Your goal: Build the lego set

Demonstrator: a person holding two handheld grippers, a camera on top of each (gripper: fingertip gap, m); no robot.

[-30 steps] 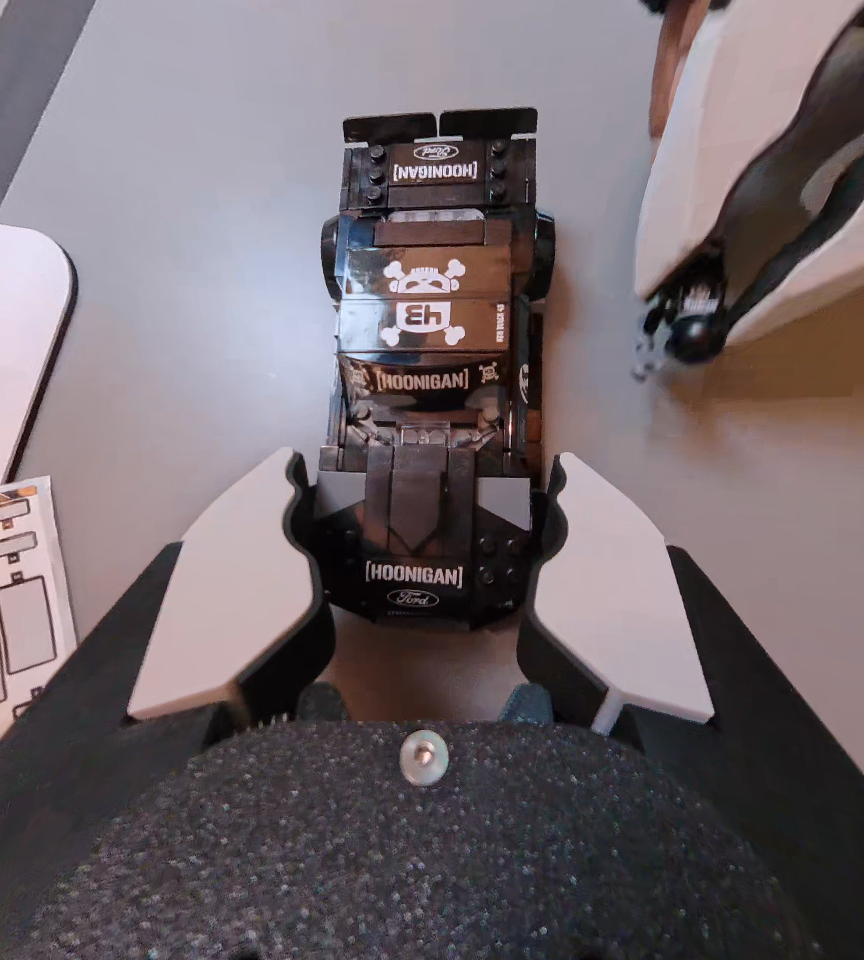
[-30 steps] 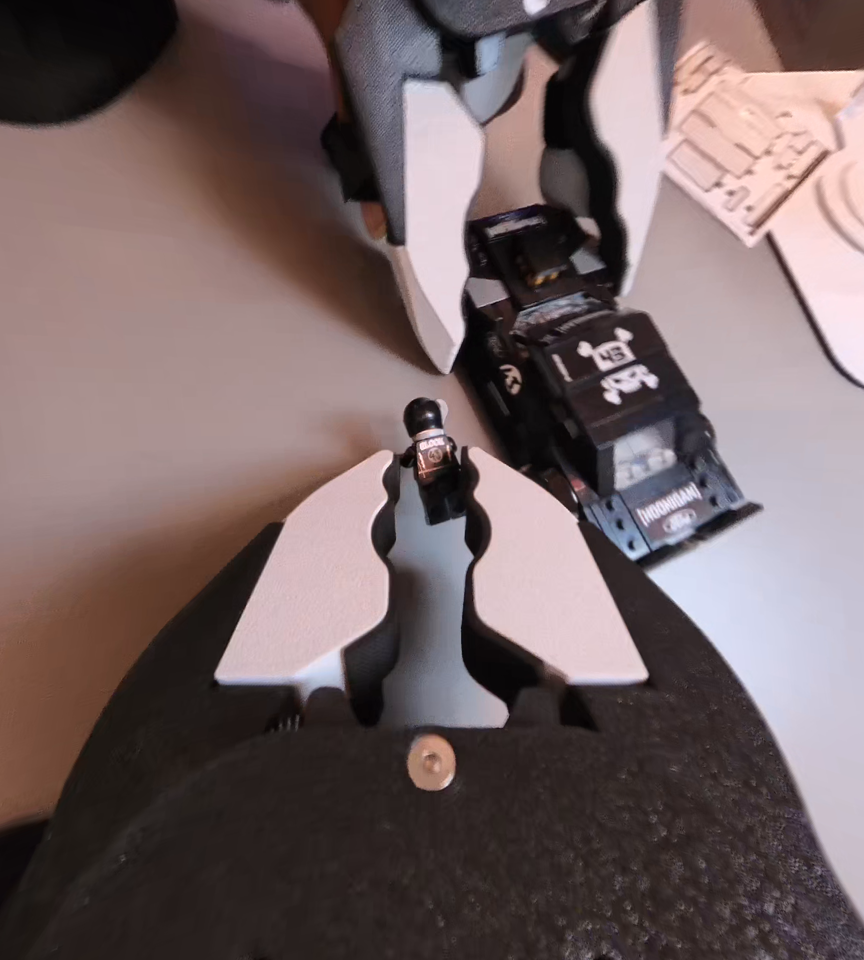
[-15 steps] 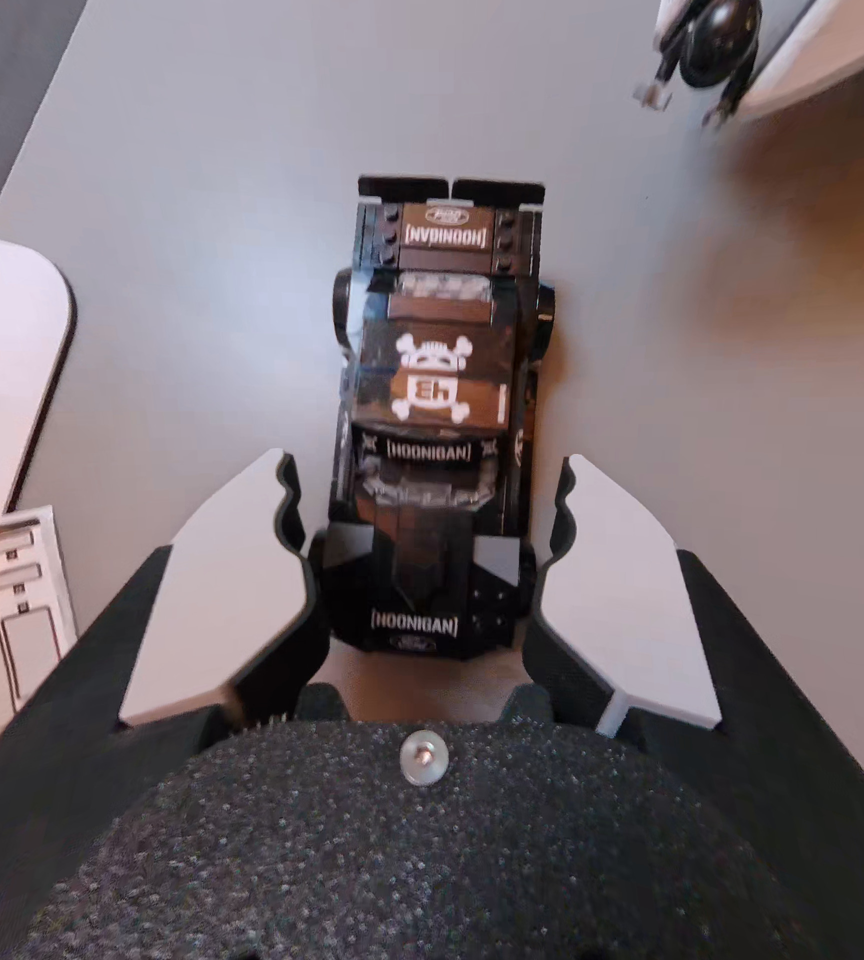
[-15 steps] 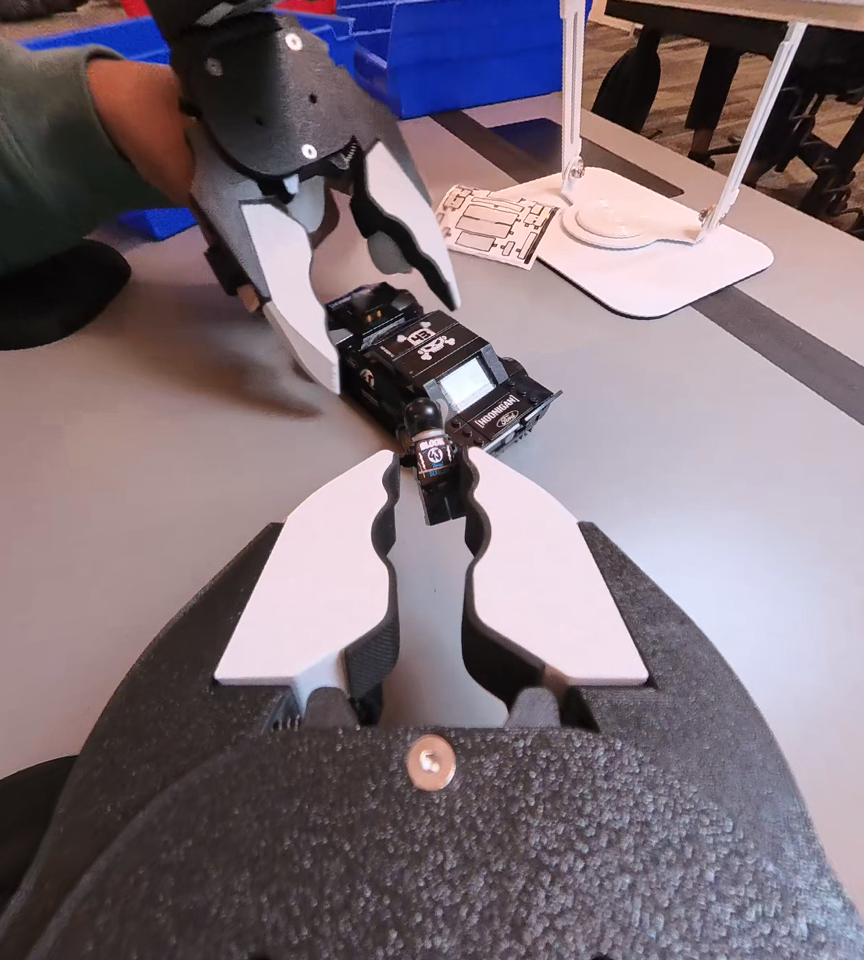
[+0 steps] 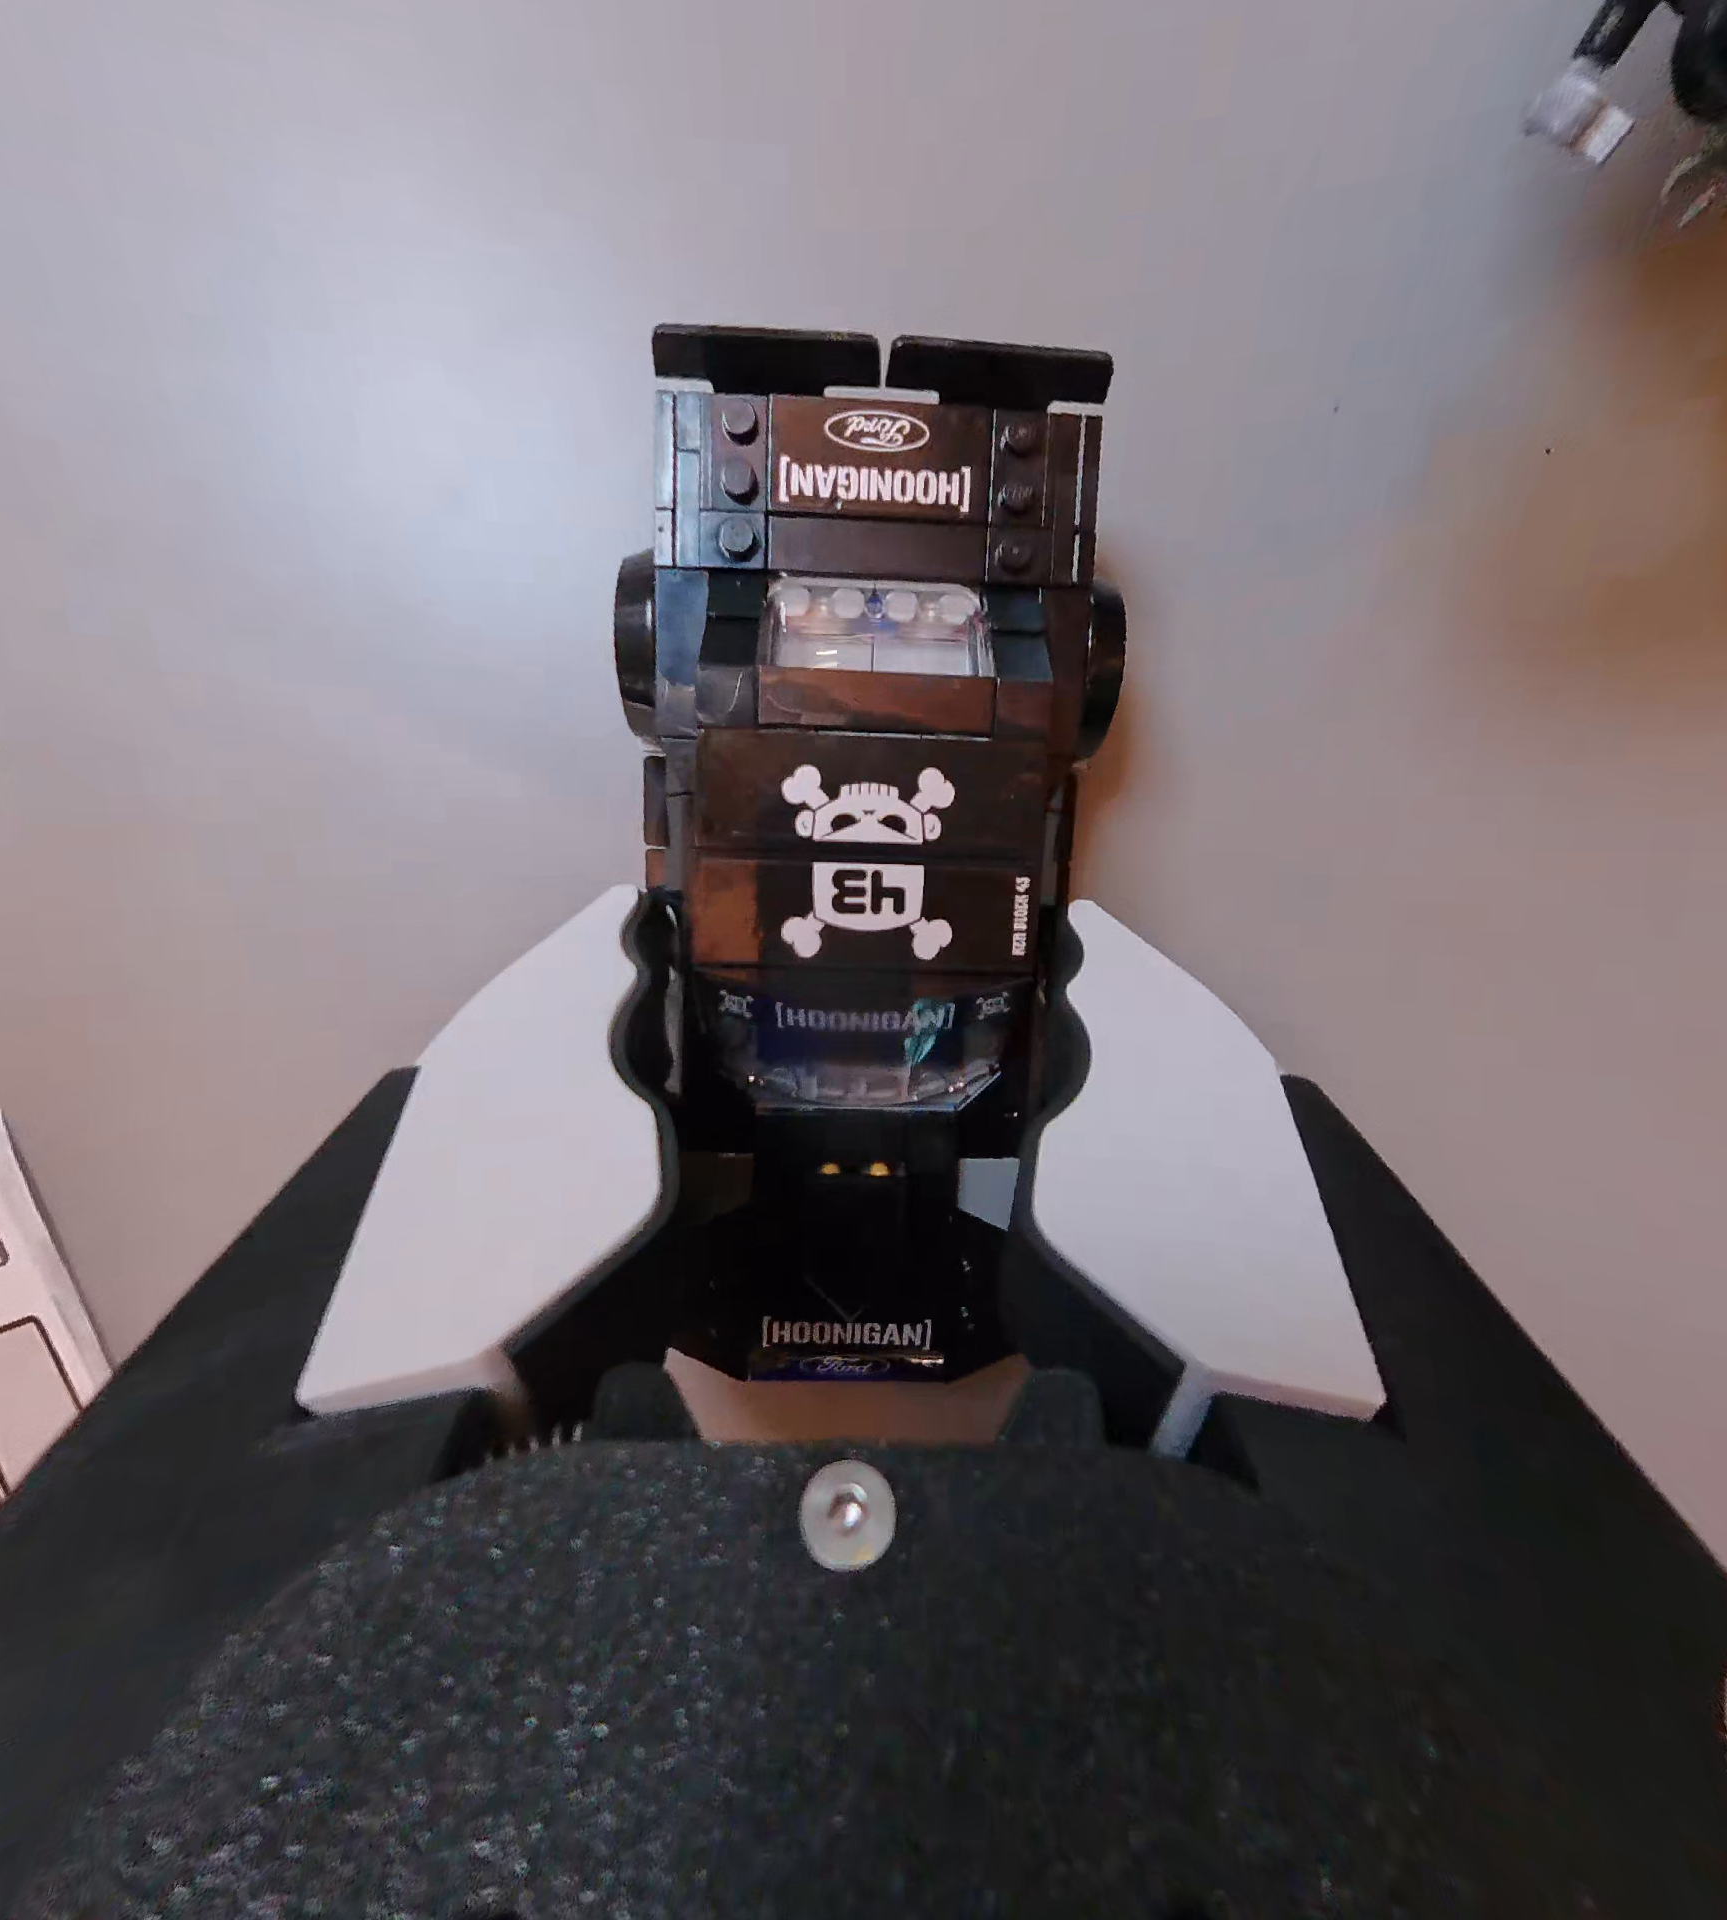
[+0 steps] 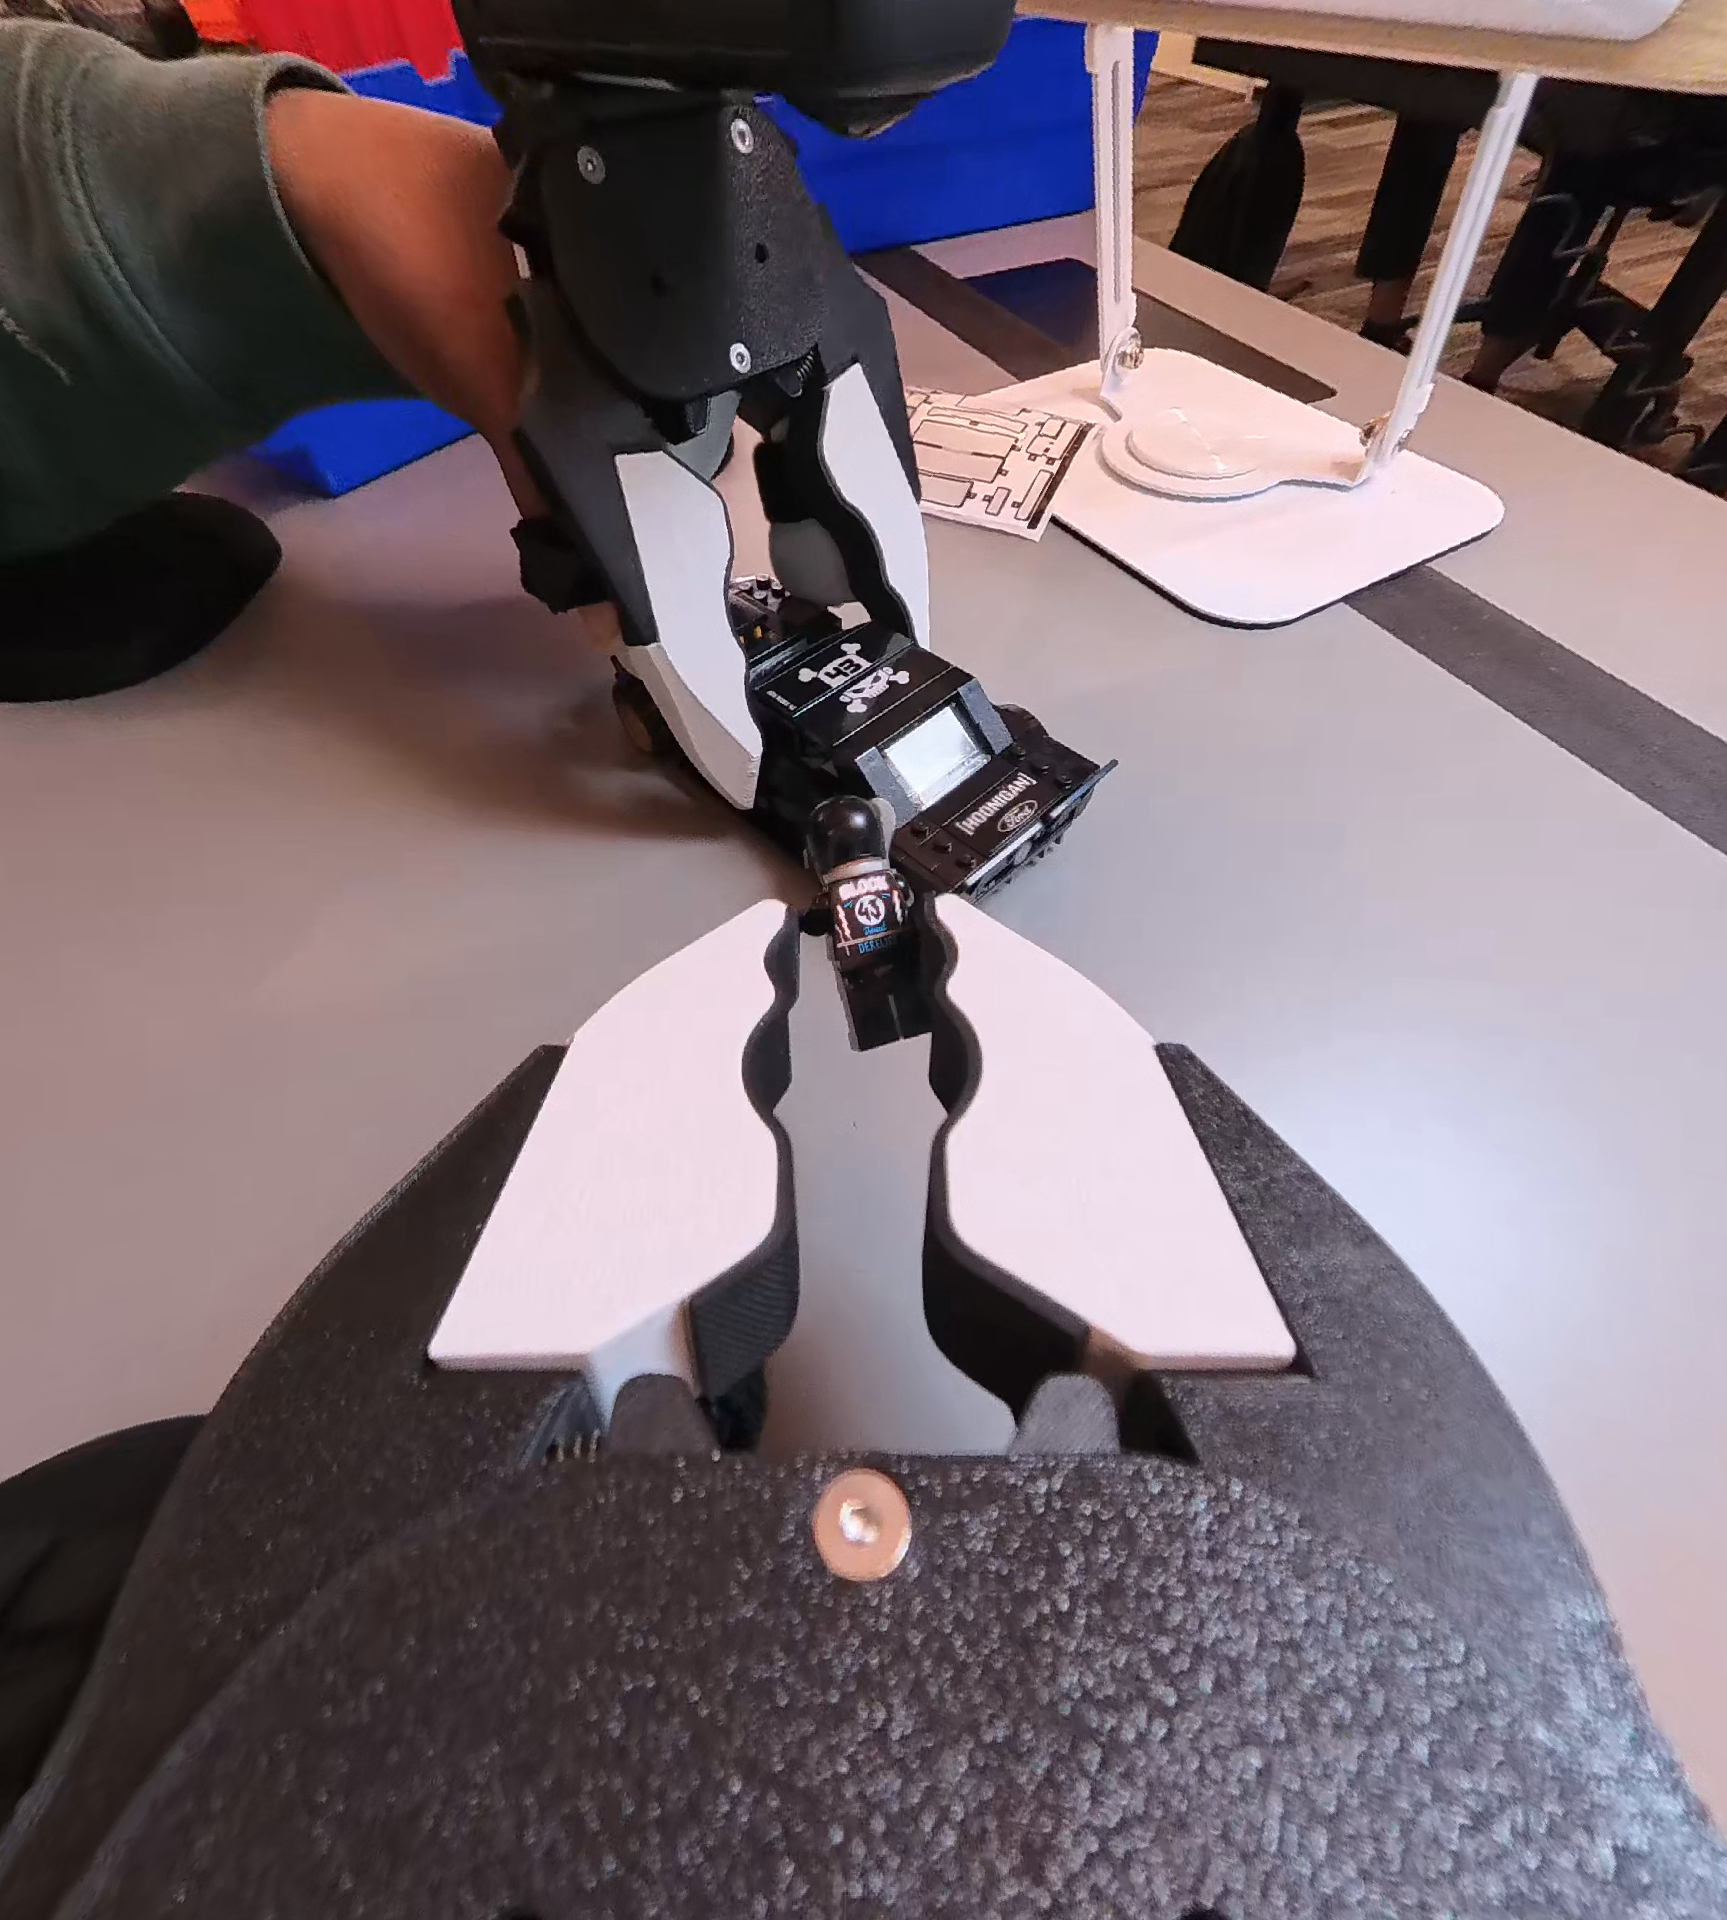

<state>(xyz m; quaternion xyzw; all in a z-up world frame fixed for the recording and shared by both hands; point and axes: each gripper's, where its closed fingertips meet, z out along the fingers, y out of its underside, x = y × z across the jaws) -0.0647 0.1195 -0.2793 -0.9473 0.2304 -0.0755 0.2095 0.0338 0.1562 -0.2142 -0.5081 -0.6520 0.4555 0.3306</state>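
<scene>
- Since 0.5 s ago, left gripper [image 5: 854,935] slid forward along black lego car [image 5: 874,831]; fingers now flank its mid-body, apparently pressed on the sides, likely to steady it on grey table [image 5: 319,416].
- Right gripper [image 6: 864,914] pinches minifigure [image 6: 864,914] clear, just beside the car's rear, presumably staged for seating.
- Sticker sheet [image 6: 994,457] unused, well apart.

A grey counter [image 6: 1461,935] with a darker stripe [image 6: 1586,686] running across it. On it stands a white flat-based stand [image 6: 1285,509] with two thin uprights, and a white printed sheet [image 6: 994,457] lies just beside its base. Blue bins [image 6: 942,135] sit beyond the counter's far edge, near a wooden table [image 6: 1410,31] over dark chair legs
</scene>
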